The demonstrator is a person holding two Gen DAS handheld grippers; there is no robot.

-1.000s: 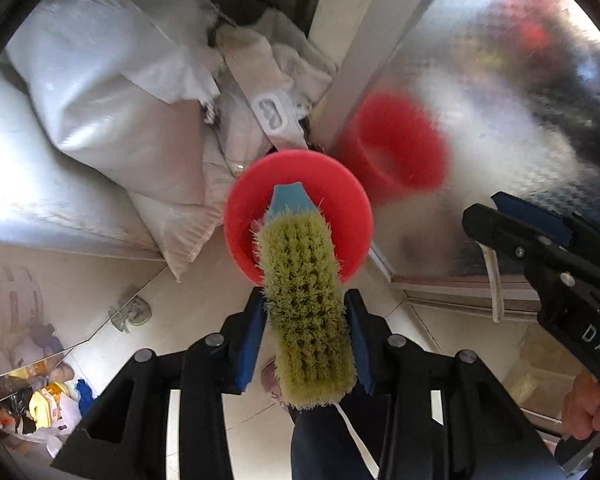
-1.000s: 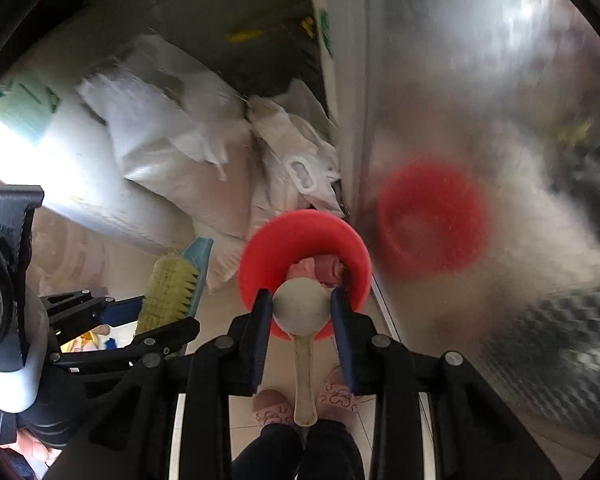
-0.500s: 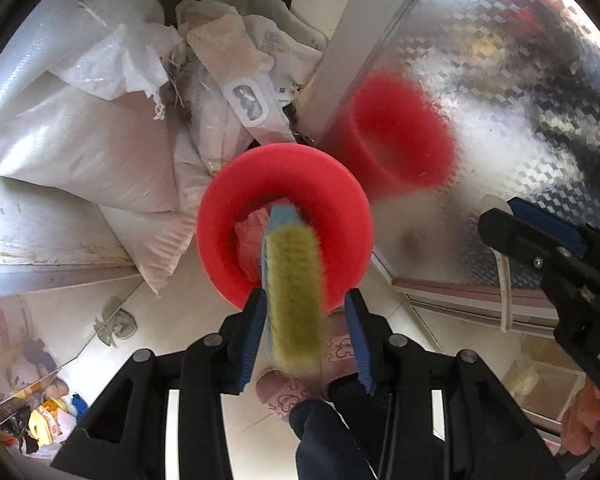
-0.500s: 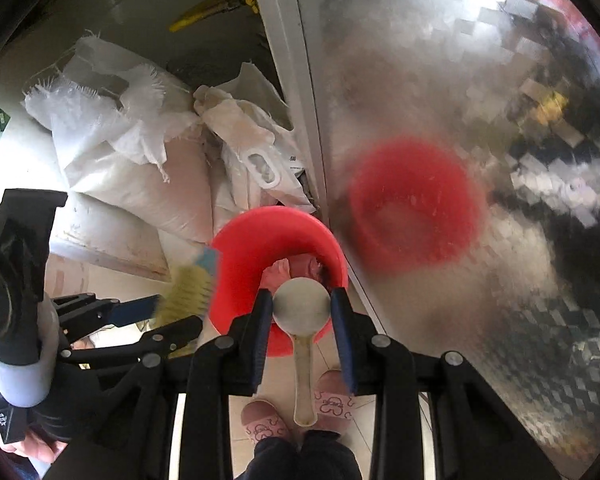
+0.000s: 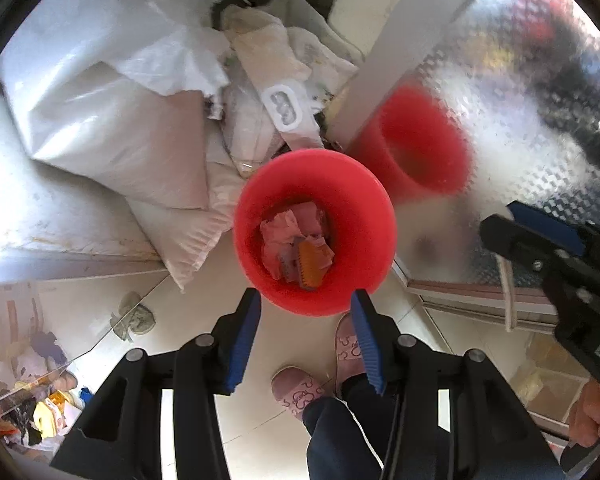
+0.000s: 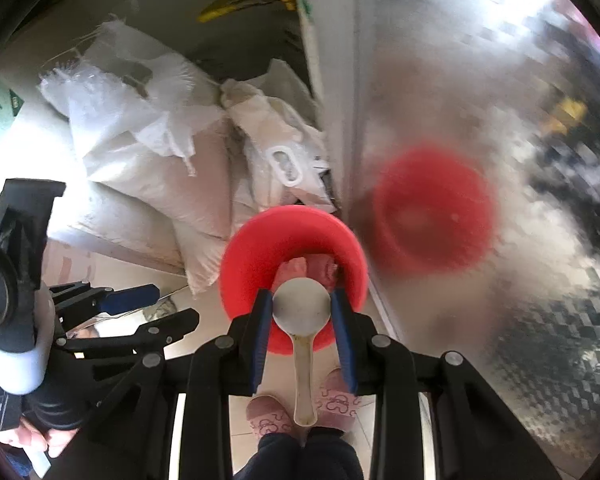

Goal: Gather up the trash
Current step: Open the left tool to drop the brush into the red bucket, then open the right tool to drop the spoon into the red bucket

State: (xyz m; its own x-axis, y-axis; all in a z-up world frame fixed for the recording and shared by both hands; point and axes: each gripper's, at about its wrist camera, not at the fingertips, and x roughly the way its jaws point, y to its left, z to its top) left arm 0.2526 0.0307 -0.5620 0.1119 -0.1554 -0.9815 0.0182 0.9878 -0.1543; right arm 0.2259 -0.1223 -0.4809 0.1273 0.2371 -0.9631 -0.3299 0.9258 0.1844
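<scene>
A red bin (image 5: 352, 216) stands on the tiled floor against a metal panel. Inside it lie crumpled pink paper (image 5: 284, 236) and the scrub brush (image 5: 310, 266), bristles up. My left gripper (image 5: 305, 304) hangs just above the bin's near rim, its jaws opening with nothing between them. In the right wrist view my right gripper (image 6: 302, 306) is shut on a white spoon (image 6: 302, 316), gripping its bowl above the red bin (image 6: 260, 248), handle pointing back towards the person's slippers. The right gripper (image 5: 548, 252) also shows at the left view's right edge.
White sacks (image 5: 112, 120) and plastic bags (image 5: 276, 92) are heaped behind and left of the bin. A shiny metal panel (image 5: 520, 100) on the right mirrors the bin. The person's pink slippers (image 5: 300, 390) stand just below the bin on pale tiles.
The brush left my left gripper and dropped into the red bin; its jaws widened and now stand empty. The right gripper kept its hold on the spoon.
</scene>
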